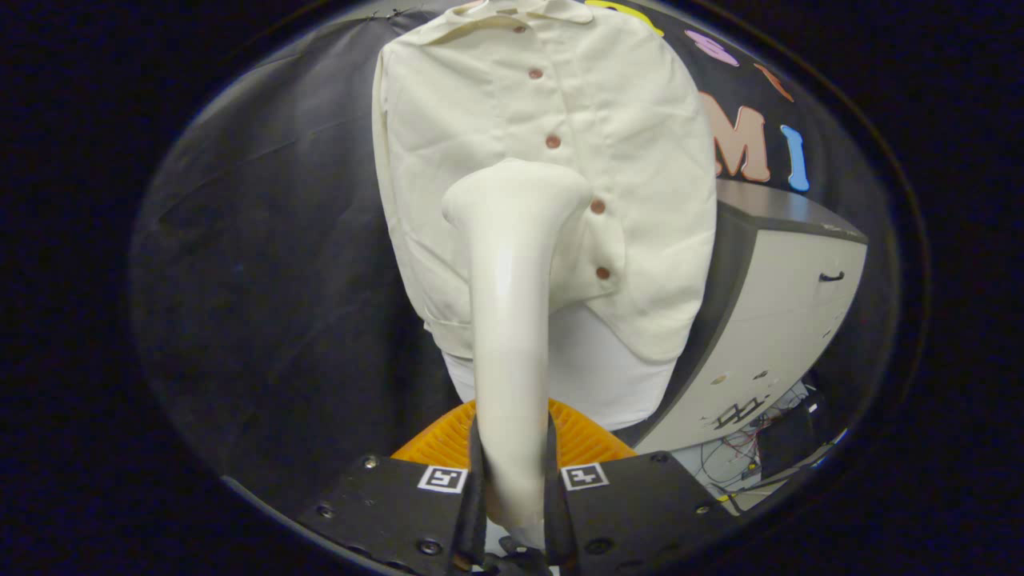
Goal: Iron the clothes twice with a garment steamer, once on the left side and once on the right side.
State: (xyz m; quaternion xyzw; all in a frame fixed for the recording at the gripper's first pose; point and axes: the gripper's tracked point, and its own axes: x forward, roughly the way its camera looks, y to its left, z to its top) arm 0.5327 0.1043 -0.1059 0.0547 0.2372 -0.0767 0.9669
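Observation:
A cream button-up shirt (640, 160) hangs in front of the black booth wall, with brown buttons running down its middle. My gripper (516, 488) is shut on the handle of a cream garment steamer (508, 320), both fingers pressing its sides. The steamer rises straight ahead from between the fingers. Its wide head (520, 196) lies against the shirt front just left of the button line, about mid-height. A white under-layer (592, 376) hangs below the shirt hem, partly hidden by the steamer's handle.
An orange ribbed object (584, 440) sits low just beyond the fingers. A grey and white cabinet (792, 320) with a dark handle stands right of the shirt, with loose wires (744, 448) at its base. The black cloth wall (280, 280) spreads left.

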